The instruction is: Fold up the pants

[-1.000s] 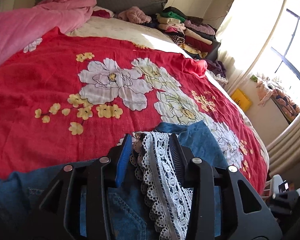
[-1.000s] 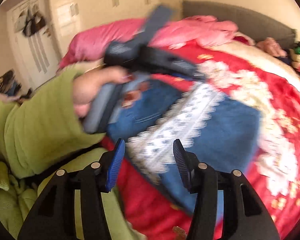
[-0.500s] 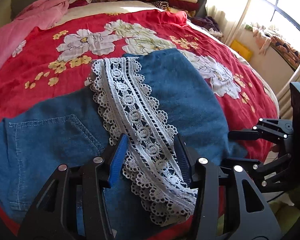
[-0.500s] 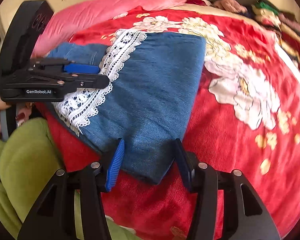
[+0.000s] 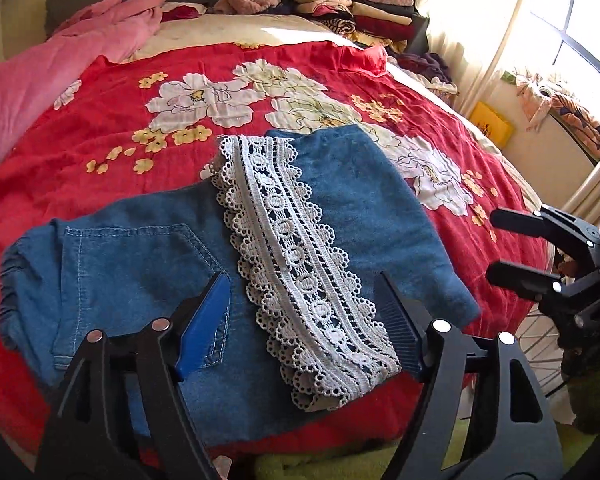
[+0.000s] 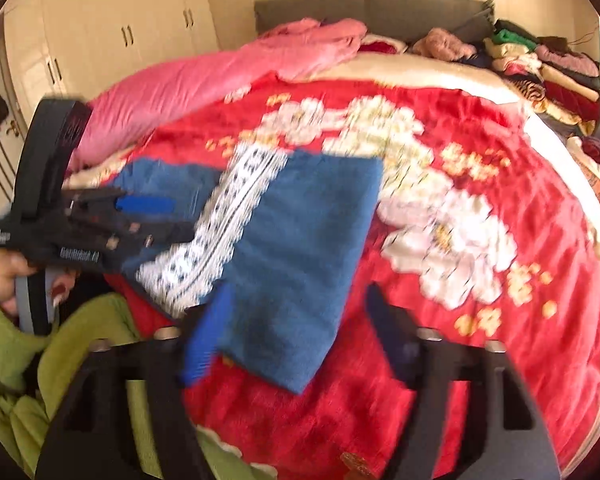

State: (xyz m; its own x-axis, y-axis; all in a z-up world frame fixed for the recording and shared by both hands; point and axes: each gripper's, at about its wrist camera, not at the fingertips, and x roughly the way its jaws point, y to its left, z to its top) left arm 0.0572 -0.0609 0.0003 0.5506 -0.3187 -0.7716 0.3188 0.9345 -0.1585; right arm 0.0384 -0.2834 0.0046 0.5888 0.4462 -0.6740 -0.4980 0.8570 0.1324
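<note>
Blue denim pants [image 5: 140, 272] lie folded over on the red floral bedspread [image 5: 80, 160], the white lace hem band [image 5: 296, 248] running across the top layer. My left gripper [image 5: 300, 320] hovers over the near end of the lace. Its jaws are opening, and the pads touch no cloth. My right gripper [image 6: 300, 316] hangs above the near right corner of the pants [image 6: 300, 240]; its jaws are opening too, with nothing gripped. Each gripper shows in the other's view: the right gripper [image 5: 492, 244] at the right edge, the left gripper [image 6: 180, 218] at the left.
A pink quilt [image 5: 40, 76] lies along the bed's far left, and a stack of folded clothes [image 5: 360, 8] sits by the grey headboard. A bright window is at the right. A green sleeve [image 6: 80, 340] and a wardrobe [image 6: 100, 40] are at the left.
The left gripper let go of the lace hem it held and drew back. The pants now lie flat and folded. Both pairs of jaws stand wider than before.
</note>
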